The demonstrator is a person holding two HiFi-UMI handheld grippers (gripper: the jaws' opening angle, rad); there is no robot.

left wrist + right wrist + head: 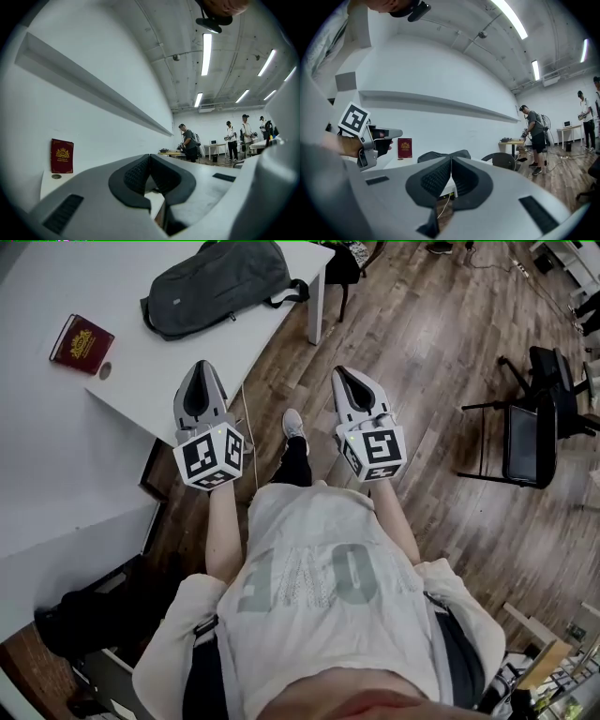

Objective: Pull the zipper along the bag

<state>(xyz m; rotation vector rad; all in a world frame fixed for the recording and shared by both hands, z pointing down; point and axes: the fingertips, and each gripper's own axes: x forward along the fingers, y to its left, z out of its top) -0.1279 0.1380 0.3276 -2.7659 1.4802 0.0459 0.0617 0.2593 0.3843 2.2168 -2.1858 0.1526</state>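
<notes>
From the head view, my 2 claws point level and are both clenched on nothing. The left claw (200, 367) is at the near edge of the desk (141, 381) and the right claw (340, 372) is out over the wooden floor. The bag (220, 282) lies ahead on the far end of the desk, its long axis running across my front, nearer my left claw. Bare desk lies between them, and a red booklet (82, 341) sits well apart to the left. In the left gripper view, the left claw (149, 157) is pressed shut and no bag shows. In the right gripper view, the shut right claw (451, 161) points straight at the bag (433, 156). I cannot pick out the zipper.
</notes>
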